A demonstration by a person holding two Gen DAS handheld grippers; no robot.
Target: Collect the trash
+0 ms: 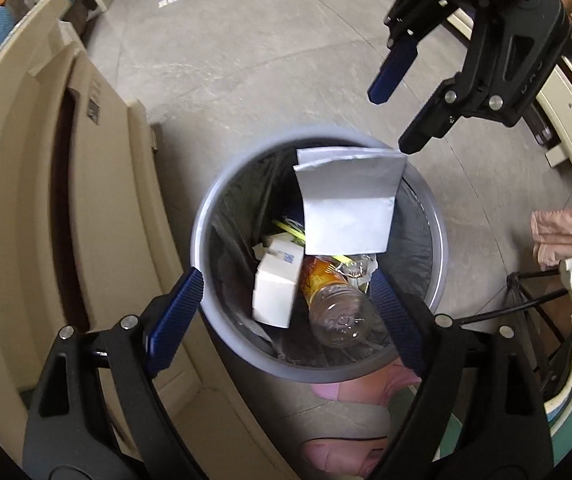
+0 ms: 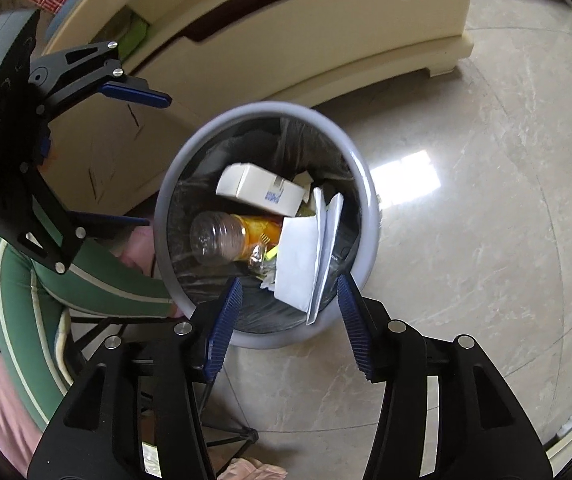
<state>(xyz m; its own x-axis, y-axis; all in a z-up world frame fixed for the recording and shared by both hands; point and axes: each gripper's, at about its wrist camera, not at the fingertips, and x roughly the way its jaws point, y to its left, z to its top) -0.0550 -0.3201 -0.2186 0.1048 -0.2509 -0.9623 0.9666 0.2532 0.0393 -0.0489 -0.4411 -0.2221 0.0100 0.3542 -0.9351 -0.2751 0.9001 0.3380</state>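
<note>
A grey round trash bin (image 1: 205, 216) (image 2: 370, 204) with a black liner stands on the floor. Inside lie a white box (image 1: 275, 292) (image 2: 259, 190), a clear plastic bottle with an orange label (image 1: 334, 308) (image 2: 225, 236) and folded white paper (image 1: 348, 200) (image 2: 306, 256) leaning near the rim. My left gripper (image 1: 286, 300) (image 2: 153, 160) is open and empty above the bin's near side. My right gripper (image 2: 290, 304) (image 1: 394, 120) is open and empty above the bin, just beside the paper.
A beige plastic cabinet (image 1: 45, 200) (image 2: 306, 40) stands right beside the bin. The person's pink slippers (image 1: 350, 392) and green trouser leg (image 2: 85, 280) are close to the bin. A black metal stand (image 1: 534, 304) is to the right. Light tiled floor (image 2: 486, 240) surrounds the bin.
</note>
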